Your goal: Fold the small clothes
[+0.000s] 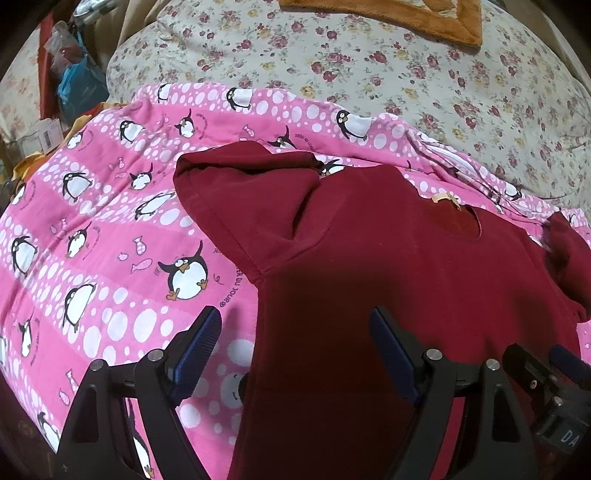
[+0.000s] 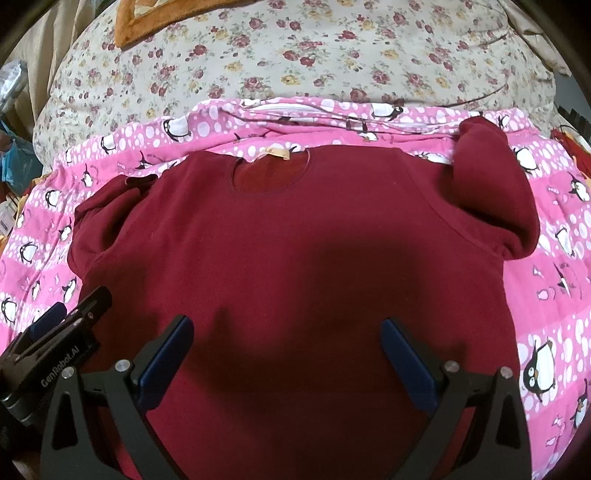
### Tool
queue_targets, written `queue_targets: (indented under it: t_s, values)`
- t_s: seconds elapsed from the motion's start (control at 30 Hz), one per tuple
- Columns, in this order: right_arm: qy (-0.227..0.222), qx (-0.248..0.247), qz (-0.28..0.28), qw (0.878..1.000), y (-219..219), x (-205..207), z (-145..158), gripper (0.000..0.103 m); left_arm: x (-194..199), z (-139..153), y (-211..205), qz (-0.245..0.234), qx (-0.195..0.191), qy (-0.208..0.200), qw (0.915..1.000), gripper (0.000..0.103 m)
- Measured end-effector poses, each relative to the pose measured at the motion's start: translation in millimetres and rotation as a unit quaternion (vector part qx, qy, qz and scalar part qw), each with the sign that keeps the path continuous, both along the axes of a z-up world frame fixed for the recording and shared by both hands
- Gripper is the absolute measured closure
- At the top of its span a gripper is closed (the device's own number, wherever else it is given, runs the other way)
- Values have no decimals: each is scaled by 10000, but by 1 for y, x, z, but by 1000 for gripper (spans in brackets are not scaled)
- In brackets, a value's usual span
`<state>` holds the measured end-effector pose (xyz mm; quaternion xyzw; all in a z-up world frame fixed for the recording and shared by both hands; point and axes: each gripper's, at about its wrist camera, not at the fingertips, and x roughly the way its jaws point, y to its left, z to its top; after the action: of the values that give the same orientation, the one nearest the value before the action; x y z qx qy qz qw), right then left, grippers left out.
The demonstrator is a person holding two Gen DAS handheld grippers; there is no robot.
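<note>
A small dark red shirt (image 2: 288, 236) lies flat, collar and tan label away from me, on a pink penguin-print blanket (image 2: 546, 288). It also shows in the left wrist view (image 1: 388, 280), where its left sleeve (image 1: 243, 206) lies bunched outward. The right sleeve (image 2: 491, 195) is bunched at the upper right. My left gripper (image 1: 295, 332) is open over the shirt's left side edge. My right gripper (image 2: 286, 339) is open and empty above the shirt's lower middle. The left gripper also shows at the right wrist view's lower left (image 2: 66, 328).
A floral quilt (image 2: 295, 55) lies behind the pink blanket (image 1: 92, 258), with an orange plush cloth (image 1: 406, 14) at the far edge. Bags and clutter (image 1: 74, 81) stand at the far left beside the bed.
</note>
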<state>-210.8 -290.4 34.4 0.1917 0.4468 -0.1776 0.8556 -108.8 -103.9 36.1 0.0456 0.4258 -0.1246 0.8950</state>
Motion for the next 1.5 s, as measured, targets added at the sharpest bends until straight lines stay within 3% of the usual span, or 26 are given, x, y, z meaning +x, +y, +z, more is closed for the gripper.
queue_targets:
  t_s: [1.5]
  values:
    - [119,-15,216,9997,7,10,-3,1,7,-2,5,74,27,85,9999,39]
